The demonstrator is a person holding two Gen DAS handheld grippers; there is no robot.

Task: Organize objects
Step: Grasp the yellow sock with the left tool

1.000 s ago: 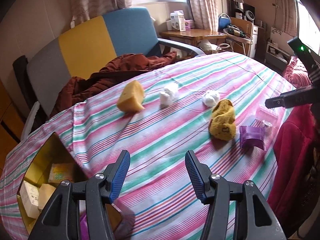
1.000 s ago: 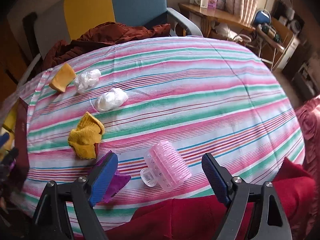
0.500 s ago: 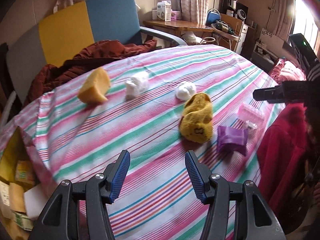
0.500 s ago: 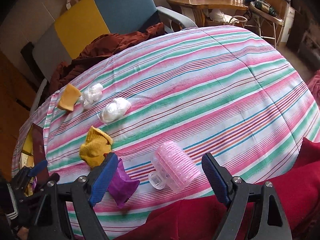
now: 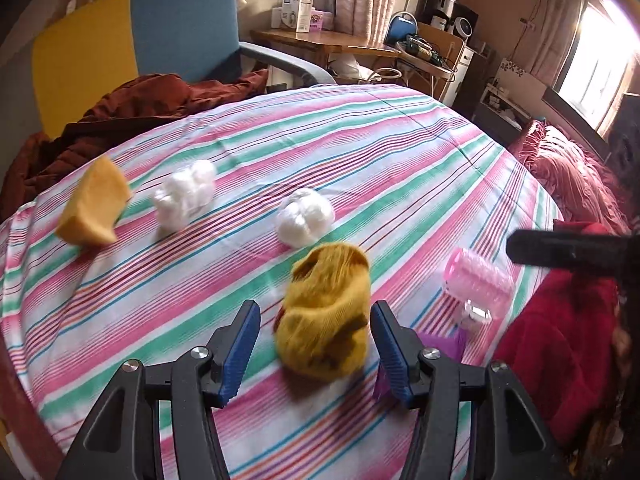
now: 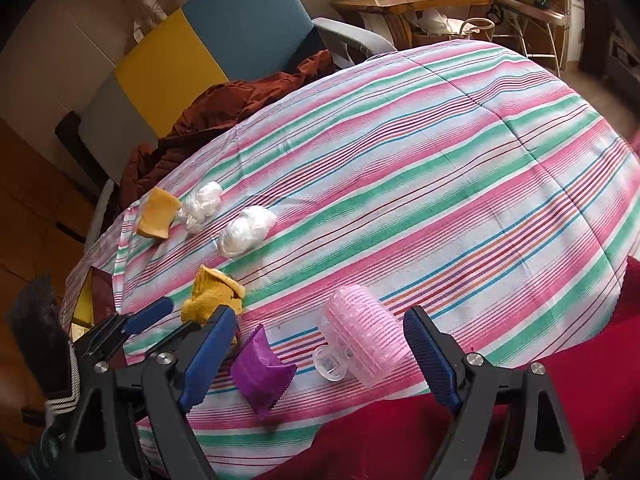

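Note:
On the striped cloth a mustard-yellow sock [image 5: 326,322] lies bunched between the fingers of my open left gripper [image 5: 316,350], which do not touch it; it also shows in the right wrist view [image 6: 210,294]. My right gripper [image 6: 320,354] is open over a pink hair roller [image 6: 362,340] with a clear clip. A purple pouch [image 6: 260,374] lies just left of the roller. Farther back lie an orange sponge [image 5: 94,202] and two white crumpled plastic balls [image 5: 186,196] [image 5: 306,216].
A blue, yellow and grey armchair [image 5: 132,36] with a brown jacket [image 5: 132,108] stands behind the table. A red cloth [image 6: 540,408] hangs at the near right edge. A box [image 6: 86,304] sits low at the table's left edge.
My left gripper has swung right from the box toward the yellow sock, which now sits between its open fingers. My right gripper has shifted slightly and stayed open over the pink roller.

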